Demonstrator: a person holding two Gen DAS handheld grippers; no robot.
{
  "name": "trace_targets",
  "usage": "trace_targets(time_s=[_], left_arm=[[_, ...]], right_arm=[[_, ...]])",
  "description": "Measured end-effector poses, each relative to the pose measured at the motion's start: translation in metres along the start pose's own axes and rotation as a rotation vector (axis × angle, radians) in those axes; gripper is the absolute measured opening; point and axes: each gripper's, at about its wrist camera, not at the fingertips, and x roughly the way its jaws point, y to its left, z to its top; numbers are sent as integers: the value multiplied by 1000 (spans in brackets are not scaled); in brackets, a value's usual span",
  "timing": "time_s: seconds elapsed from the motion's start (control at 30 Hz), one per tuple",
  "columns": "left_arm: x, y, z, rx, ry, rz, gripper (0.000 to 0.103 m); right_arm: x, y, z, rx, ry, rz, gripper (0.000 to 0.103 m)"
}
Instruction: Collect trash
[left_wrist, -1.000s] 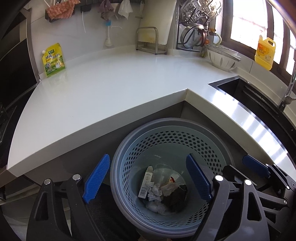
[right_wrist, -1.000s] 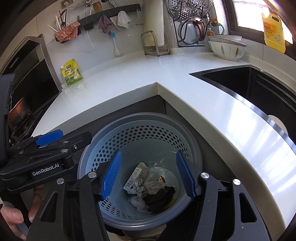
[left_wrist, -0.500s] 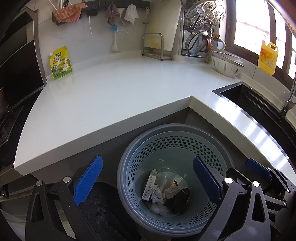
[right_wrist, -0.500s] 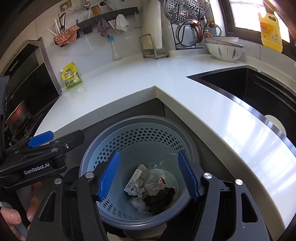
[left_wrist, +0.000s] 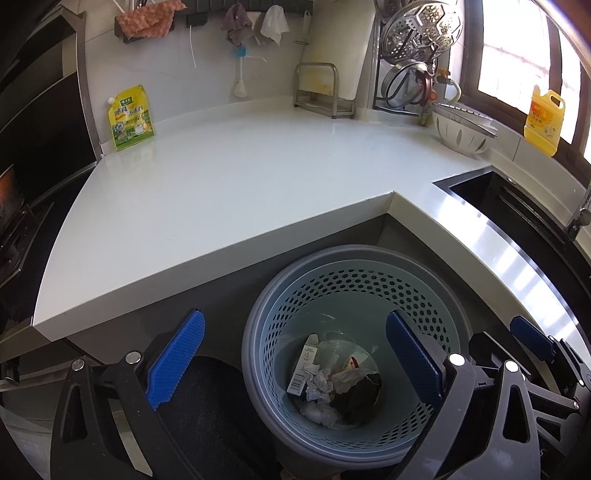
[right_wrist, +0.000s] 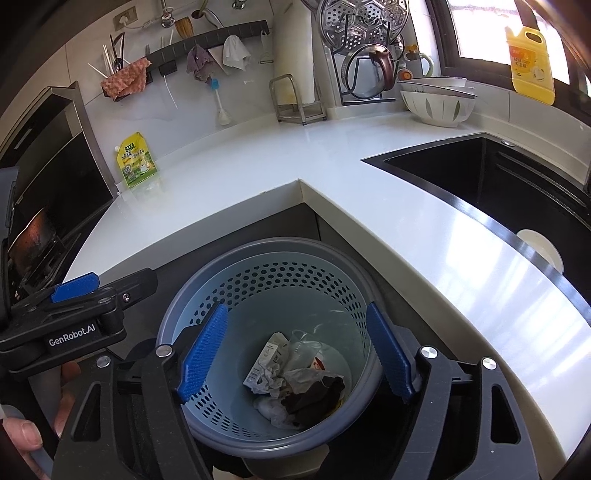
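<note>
A: As both hovered above the round grey-blue perforated plastic bin (left_wrist: 354, 369), where was the crumpled paper-and-carton trash (right_wrist: 291, 380)?

B: At its bottom. The left hand-held gripper (left_wrist: 295, 365) gaped wide, empty; the right hand-held gripper (right_wrist: 295, 354) was opening, empty.

A: Next?

B: Probably scan toward twelve o'clock; the white tabletop (left_wrist: 229, 184) looked cleared.

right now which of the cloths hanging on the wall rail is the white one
The white cloth hangs furthest right on the wall rail, beside the grey-purple cloth. The orange-pink cloth hangs at the rail's left end.
</note>
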Motion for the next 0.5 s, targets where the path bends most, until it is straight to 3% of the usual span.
trace_targets(time_s=[0.5], left_arm=[[-4,1,0,3,-19,22,97]], right_arm=[[-5,3,3,-2,-6,-26,78]])
